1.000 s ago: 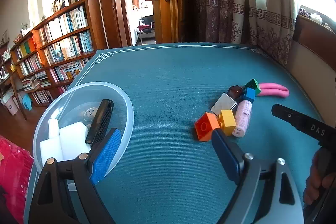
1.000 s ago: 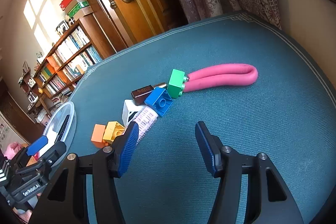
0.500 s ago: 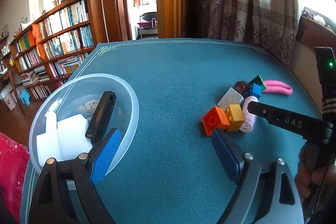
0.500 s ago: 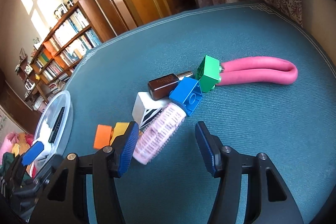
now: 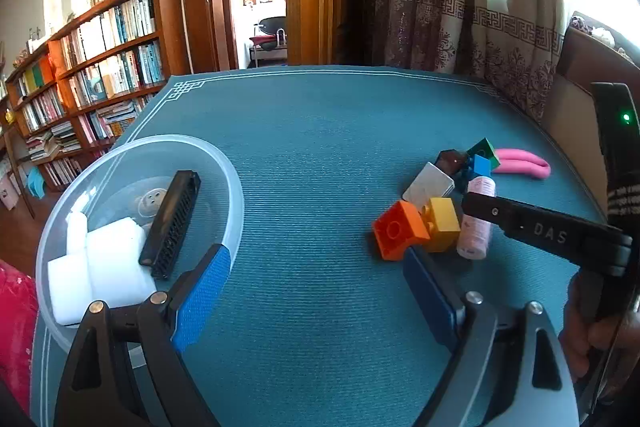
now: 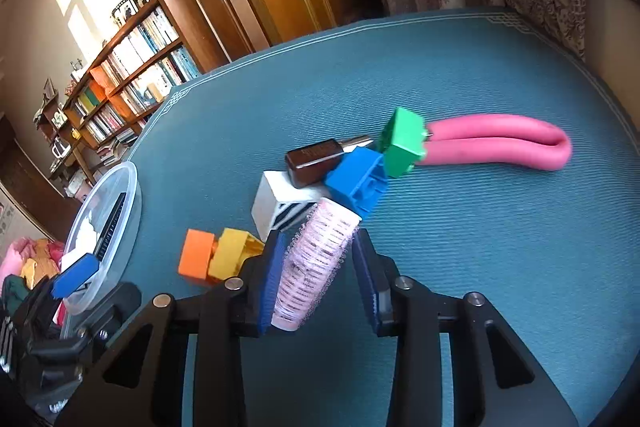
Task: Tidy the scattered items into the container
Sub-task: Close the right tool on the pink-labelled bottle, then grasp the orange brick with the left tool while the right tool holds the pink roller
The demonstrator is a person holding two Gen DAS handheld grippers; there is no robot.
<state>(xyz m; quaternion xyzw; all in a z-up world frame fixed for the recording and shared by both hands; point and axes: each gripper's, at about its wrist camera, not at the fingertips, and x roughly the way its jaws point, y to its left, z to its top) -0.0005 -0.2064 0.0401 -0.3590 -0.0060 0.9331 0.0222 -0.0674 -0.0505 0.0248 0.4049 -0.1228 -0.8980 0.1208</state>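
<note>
Pink hair roller [image 6: 316,259] lies on the bench between the right gripper [image 6: 318,275] jaws — narrowed around it, contact on the far side unclear. Squeeze mid-body, lift clear of the yellow block [image 6: 232,255], carry to the clear container [image 5: 224,183]. Left gripper [image 5: 316,291] released, idle.

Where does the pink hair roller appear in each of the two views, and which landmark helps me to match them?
Left wrist view: the roller lies right of centre, beside the yellow block, partly behind the right gripper.
Right wrist view: the roller is low at centre, between the jaws of that gripper, left pad touching, right pad close.
Shared landmark: the orange block next to the yellow one.
</note>
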